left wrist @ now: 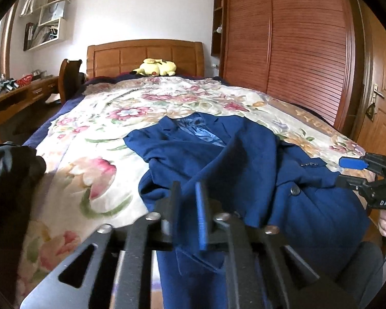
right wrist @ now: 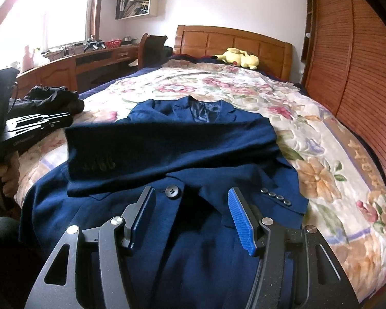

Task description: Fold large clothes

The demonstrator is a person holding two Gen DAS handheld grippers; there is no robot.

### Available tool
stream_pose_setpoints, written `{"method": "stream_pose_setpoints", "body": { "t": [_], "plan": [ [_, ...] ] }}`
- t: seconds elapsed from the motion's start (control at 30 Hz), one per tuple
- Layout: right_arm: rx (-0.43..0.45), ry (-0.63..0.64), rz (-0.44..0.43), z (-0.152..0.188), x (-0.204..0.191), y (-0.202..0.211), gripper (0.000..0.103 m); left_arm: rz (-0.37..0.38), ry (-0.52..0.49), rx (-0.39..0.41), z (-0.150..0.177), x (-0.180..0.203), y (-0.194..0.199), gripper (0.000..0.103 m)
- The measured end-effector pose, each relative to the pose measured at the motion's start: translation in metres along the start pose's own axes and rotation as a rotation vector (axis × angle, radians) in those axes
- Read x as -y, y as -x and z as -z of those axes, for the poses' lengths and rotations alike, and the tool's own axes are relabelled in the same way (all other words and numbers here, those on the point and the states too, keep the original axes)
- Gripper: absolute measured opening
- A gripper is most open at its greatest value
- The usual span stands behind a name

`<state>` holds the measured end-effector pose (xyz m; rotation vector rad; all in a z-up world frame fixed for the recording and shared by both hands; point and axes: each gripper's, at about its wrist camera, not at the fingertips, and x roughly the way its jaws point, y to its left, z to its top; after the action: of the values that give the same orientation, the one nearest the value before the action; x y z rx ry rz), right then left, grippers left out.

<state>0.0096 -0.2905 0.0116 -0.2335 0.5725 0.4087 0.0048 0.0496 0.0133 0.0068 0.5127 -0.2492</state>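
Observation:
A navy blue suit jacket [left wrist: 244,159] [right wrist: 193,139] lies front up on the floral bedspread [left wrist: 103,118], collar toward the headboard. One sleeve [right wrist: 167,144] is folded across its chest, buttoned cuff to the left. My left gripper [left wrist: 187,188] hovers over the jacket's near left part, its blurred fingers a narrow gap apart with nothing pinched; in the right wrist view this gripper [right wrist: 68,119] sits off the jacket's left side. My right gripper [right wrist: 191,193] [left wrist: 341,171] is open above the jacket's lower front, by the big button [right wrist: 173,191]; its blue pads [right wrist: 240,213] hold nothing.
A black garment [left wrist: 10,162] [right wrist: 54,97] is heaped at the bed's left edge. A yellow plush toy [left wrist: 157,67] lies by the wooden headboard [right wrist: 234,41]. Slatted wardrobe doors [left wrist: 296,38] run along the right, a desk [right wrist: 64,64] and chair along the left.

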Motion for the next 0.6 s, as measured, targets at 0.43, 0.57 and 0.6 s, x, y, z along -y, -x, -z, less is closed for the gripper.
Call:
{"method": "stream_pose_setpoints", "body": {
  "t": [0.43,0.57,0.6],
  "plan": [
    [-0.036,-0.044,0.05,0.037,0.041,0.01,0.066,-0.053,0.067,-0.041,0.045,-0.001,0.038,0.078],
    [-0.065,-0.07,0.078,0.05,0.063,0.014,0.066,-0.095,0.055,-0.07,0.062,-0.001,0.045,0.078],
    [-0.072,-0.076,0.086,0.053,0.068,0.015,0.066,-0.103,0.049,-0.079,0.067,-0.001,0.047,0.078]
  ]
}}
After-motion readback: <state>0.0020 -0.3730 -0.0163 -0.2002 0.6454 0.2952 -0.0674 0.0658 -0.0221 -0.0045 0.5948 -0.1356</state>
